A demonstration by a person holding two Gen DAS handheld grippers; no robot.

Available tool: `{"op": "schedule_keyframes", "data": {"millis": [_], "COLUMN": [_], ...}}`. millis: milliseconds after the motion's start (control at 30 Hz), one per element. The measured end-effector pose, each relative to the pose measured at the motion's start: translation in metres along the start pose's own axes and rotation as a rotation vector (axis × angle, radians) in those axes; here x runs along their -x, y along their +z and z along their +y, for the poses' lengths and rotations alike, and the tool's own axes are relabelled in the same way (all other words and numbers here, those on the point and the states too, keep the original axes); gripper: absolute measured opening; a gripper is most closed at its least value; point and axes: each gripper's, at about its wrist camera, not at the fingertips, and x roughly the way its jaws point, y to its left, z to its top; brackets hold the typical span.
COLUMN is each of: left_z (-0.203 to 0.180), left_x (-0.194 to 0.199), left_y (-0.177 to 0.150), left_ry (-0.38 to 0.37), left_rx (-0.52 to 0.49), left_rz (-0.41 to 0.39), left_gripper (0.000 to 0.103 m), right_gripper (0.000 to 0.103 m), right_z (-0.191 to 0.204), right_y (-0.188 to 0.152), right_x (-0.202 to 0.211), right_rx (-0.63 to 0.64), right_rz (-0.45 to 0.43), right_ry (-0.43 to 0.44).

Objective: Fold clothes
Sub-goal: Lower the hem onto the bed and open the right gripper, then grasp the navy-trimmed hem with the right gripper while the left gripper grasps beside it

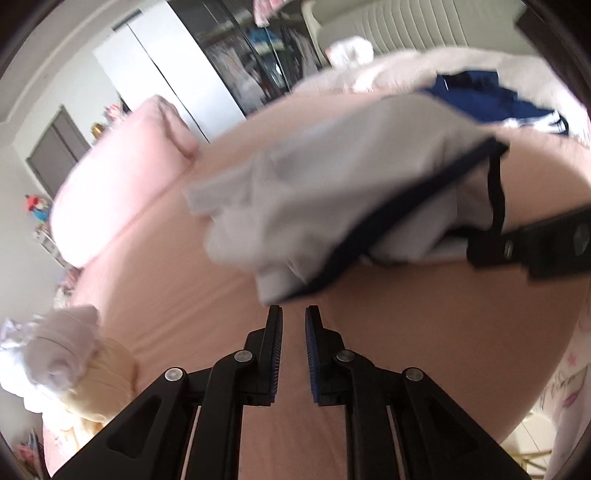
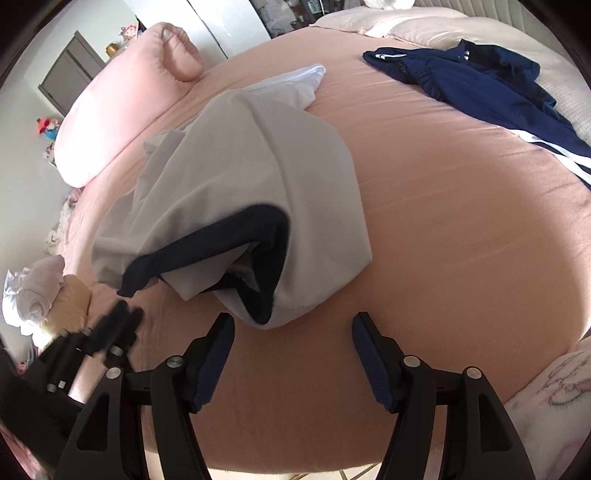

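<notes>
We see the white shirt with navy trim [image 2: 236, 206] lying rumpled mid-bed on the pink sheet [image 2: 443, 221]. Our right gripper [image 2: 293, 354] stands wide open just short of its hem; our left gripper [image 1: 293, 325] is nearly closed, holding nothing. Pinching 1 layer risks dragging the bunch. The navy garment [image 2: 480, 81] lies well apart.

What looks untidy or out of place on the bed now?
The grey garment with navy trim lies bunched, with its collar turned open. The navy clothes sprawl unfolded near the pillows. No damage or spill shows.
</notes>
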Motion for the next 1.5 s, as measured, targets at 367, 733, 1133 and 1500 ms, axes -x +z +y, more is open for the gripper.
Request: {"op": "schedule_keyframes", "data": {"millis": [367, 733, 1133, 1500], "left_z": [-0.018, -0.024, -0.037, -0.040], "left_x": [-0.003, -0.003, -0.004, -0.015], "left_y": [0.013, 0.009, 0.005, 0.009], "left_ry": [0.186, 0.329, 0.375, 0.414], "left_rx": [-0.231, -0.401, -0.494, -0.515], "left_rz": [-0.056, -0.150, -0.223, -0.231], "left_gripper": [0.069, 0.070, 0.071, 0.015], "right_gripper": [0.067, 0.067, 0.065, 0.024], "right_z": [-0.002, -0.011, -0.003, -0.002], "right_y": [0.002, 0.003, 0.018, 0.030], "right_x": [0.008, 0.014, 0.002, 0.007], "right_rx": [-0.041, -0.131, -0.130, -0.084], "right_rz": [0.018, 0.004, -0.038, -0.041], "right_ry": [0.024, 0.042, -0.032, -0.108]}}
